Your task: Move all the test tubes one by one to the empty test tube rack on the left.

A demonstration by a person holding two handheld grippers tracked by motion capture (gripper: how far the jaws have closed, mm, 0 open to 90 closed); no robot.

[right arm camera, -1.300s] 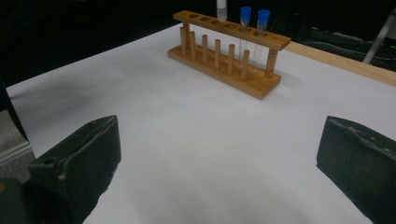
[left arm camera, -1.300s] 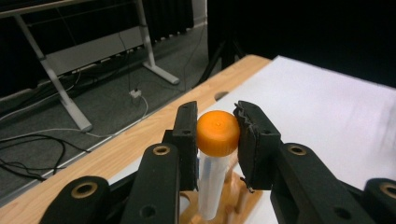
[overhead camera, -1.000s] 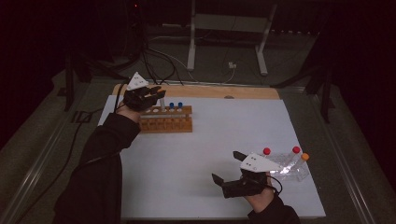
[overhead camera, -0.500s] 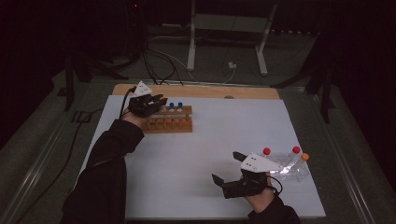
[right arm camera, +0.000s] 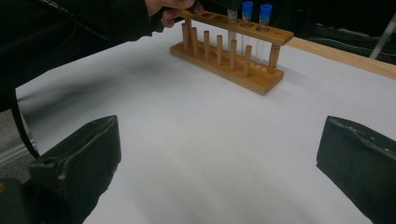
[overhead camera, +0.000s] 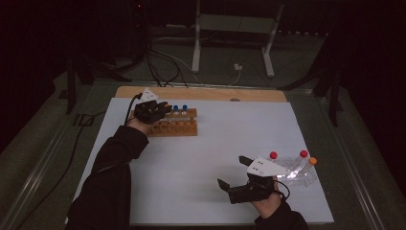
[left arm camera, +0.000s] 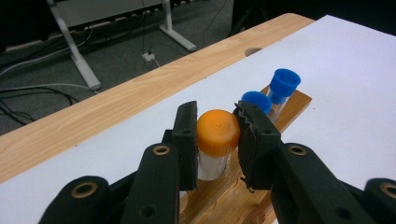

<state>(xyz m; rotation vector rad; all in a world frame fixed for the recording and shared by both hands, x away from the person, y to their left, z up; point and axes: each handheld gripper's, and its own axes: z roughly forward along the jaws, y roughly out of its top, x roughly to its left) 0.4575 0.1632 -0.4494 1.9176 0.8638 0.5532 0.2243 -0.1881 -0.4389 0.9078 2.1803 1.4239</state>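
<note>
My left gripper (left arm camera: 217, 140) is pinching the orange-capped tube (left arm camera: 215, 140) by its cap, both black pads pressed against the cap's sides, and the clear tube body stands upright in a hole of the wooden rack (left arm camera: 224, 198) directly below. At about two o'clock from that cap, just beside it, I see two blue-capped tubes (left arm camera: 282, 86) seated in the same rack (one behind the other from this angle). From the high view the left gripper (overhead camera: 152, 111) sits at the rack's (overhead camera: 174, 128) left end, up at roughly ten o'clock on the white table (overhead camera: 191, 172). My right gripper (overhead camera: 234, 177) rests down at five o'clock, jaws spread wide with nothing between them, bare table ahead and the rack (right arm camera: 233, 51) far off at twelve. Just beside it at two o'clock lie spare tubes (overhead camera: 294, 165), two red caps and an orange one.
</note>
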